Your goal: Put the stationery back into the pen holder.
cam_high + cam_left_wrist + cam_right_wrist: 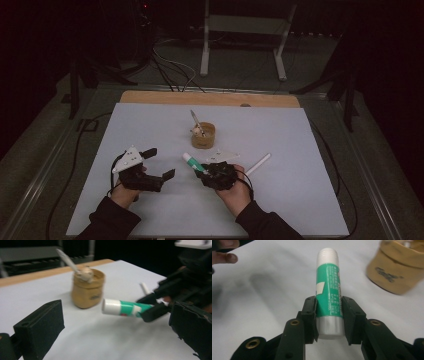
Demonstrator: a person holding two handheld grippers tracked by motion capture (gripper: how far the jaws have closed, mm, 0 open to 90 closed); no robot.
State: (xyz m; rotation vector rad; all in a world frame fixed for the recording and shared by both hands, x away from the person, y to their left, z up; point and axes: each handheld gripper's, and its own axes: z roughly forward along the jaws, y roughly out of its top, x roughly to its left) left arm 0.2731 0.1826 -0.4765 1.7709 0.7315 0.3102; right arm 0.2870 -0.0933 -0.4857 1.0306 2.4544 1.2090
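A green glue stick [329, 293] is pinched low on its barrel by the right gripper [329, 317].
Light, rigid, slick plastic — best held mid-barrel; the left gripper [159, 163] is held spread, empty.

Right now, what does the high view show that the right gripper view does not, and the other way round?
High view: the open left gripper, a white stick lying on the table, and a stick standing in the brown cup. Right gripper view: the print on the green glue stick and both jaws pressed on its sides. Both views: glue stick, right gripper, cup, table.
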